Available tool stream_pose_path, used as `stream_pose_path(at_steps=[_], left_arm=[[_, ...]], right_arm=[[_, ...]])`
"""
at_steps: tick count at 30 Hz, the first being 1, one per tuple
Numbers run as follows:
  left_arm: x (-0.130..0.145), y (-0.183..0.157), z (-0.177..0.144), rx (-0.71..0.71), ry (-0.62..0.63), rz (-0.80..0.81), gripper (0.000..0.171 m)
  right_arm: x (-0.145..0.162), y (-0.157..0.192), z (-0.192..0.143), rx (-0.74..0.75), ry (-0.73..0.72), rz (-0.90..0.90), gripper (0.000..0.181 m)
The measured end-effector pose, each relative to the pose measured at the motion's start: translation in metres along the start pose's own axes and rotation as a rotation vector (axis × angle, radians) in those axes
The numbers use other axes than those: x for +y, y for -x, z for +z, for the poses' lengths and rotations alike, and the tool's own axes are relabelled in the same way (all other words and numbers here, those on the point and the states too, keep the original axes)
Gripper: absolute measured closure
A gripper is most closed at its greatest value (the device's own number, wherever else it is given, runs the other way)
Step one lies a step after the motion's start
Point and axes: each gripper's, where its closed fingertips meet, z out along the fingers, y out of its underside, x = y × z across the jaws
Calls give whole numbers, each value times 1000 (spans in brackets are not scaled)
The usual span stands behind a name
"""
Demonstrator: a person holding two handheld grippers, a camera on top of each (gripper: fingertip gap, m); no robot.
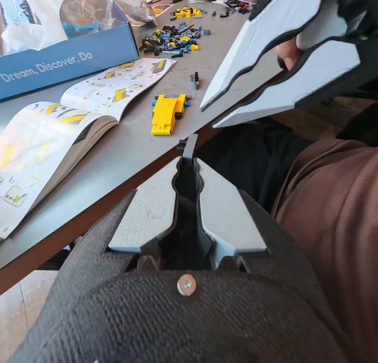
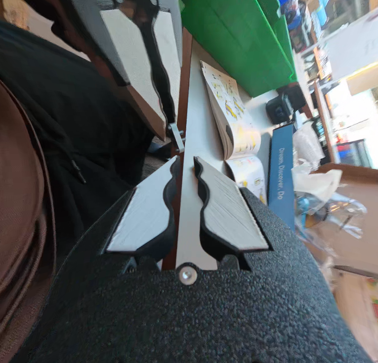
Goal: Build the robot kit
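The left gripper (image 1: pixel 187 159) is clenching a grey beam (image 1: pixel 189 146) with black pins just off the table (image 1: pixel 122 148) edge; the right gripper (image 1: pixel 206 116) is hovering near it, released, empty, while a yellow panel (image 1: pixel 166 114) is lying by the booklet (image 1: pixel 61 138)

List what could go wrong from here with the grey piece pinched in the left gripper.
1. The left gripper pinches the flat grey plastic beam with black pins only at its fingertips, past the edge of the grey table. A slip would likely drop it toward the person's lap or the floor.
2. The open right gripper is close by; reaching in could knock the beam crooked.
3. The yellow brick assembly lies near that edge and could get bumped off.
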Motion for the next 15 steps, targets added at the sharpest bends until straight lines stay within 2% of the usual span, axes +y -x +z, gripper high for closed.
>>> stream_pose_path(at_steps=[3, 6, 8, 10, 13, 15], left_arm=[[-1, -8, 2, 31, 2, -20, 165], [-1, -15, 5, 60, 13, -25, 165], [1, -17, 5, 64, 26, -23, 165], [2, -17, 5, 71, 33, -35, 165], [2, -19, 5, 97, 33, -88, 166], [2, -20, 5, 113, 30, -114, 166]], right_arm=[[-4, 11, -1, 23, 31, -193, 173], [-3, 24, 7, -16, 67, -215, 167], [-3, 23, 8, 8, 74, -254, 175], [-2, 24, 10, 17, 81, -283, 175], [0, 30, 12, 0, 87, -329, 164], [0, 29, 11, -2, 80, -317, 165]])
